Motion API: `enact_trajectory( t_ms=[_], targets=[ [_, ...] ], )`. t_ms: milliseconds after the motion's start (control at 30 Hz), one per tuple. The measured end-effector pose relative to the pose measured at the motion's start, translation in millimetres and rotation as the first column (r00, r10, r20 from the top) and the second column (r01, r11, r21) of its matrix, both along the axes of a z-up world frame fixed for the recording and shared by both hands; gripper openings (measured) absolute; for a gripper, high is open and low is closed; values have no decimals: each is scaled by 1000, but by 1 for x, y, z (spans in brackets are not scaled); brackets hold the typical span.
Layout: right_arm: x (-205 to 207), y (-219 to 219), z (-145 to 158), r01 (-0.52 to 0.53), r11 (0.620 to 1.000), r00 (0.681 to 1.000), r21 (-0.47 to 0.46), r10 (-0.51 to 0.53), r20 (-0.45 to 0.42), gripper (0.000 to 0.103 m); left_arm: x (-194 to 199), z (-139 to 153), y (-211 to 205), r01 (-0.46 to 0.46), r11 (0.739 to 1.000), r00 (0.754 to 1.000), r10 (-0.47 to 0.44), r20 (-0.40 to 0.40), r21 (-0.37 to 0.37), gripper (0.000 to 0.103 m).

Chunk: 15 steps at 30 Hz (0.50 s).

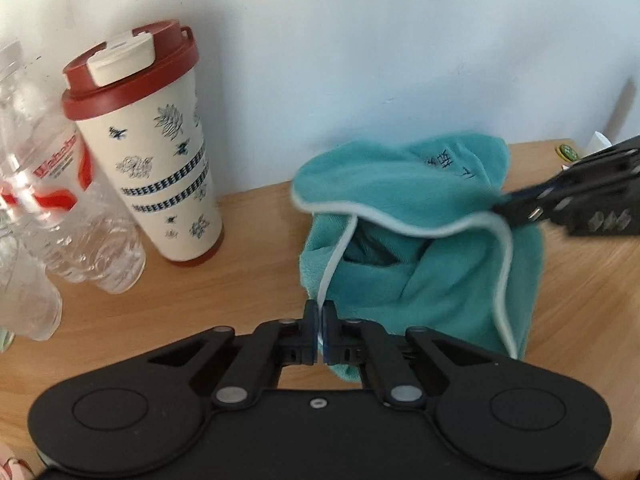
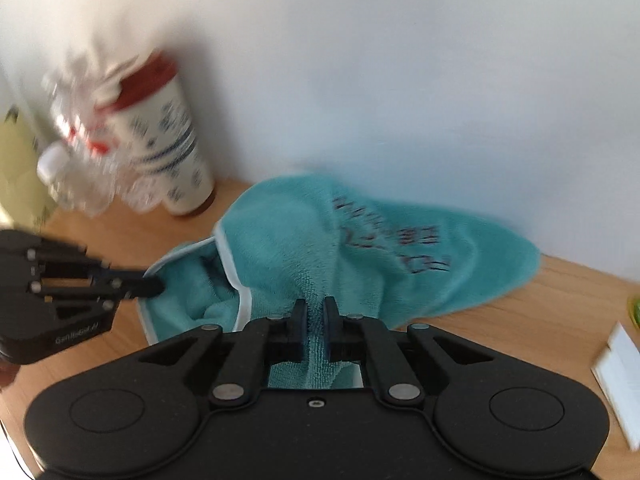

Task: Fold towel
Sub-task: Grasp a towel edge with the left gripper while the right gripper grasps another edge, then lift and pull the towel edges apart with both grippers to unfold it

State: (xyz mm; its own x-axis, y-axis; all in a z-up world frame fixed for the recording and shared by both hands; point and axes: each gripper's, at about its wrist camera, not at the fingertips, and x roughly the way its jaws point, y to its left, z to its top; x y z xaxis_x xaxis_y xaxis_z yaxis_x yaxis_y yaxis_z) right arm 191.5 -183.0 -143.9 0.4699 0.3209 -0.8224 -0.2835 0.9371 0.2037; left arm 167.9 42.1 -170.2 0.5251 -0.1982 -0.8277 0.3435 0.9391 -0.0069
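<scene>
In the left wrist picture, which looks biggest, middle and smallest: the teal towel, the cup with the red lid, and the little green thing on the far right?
1. Crumpled teal towel, spreading widest.
2. Cream patterned tumbler with red lid, a bit smaller, though nearness makes this unsure.
3. Small green object at the wooden table's far edge, tiny.

The dark lettering on the towel, beyond the right gripper's jaws, is smeared past reading. Left of those jaws, the tumbler and plastic bottle blur together. A white object to the right runs off the edge, perhaps a box. The left gripper's jaws cover the white hem where it enters them. Far right, small items are too tiny to tell.
</scene>
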Motion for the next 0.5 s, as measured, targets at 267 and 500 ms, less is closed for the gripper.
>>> enact_trajectory(
  t_ms=[267, 500],
  targets=[
    [-62, -43, 1, 109, 993, 991, -47, -112, -78, 7, -46, -6, 4, -12, 999, 996, 8, -88, -44, 1],
    [-128, -59, -32, 139, 986, 964, -95, -156, -215, 6, -98, -23, 10, -32, 994, 978, 10, -209, -100, 1]
  ],
)
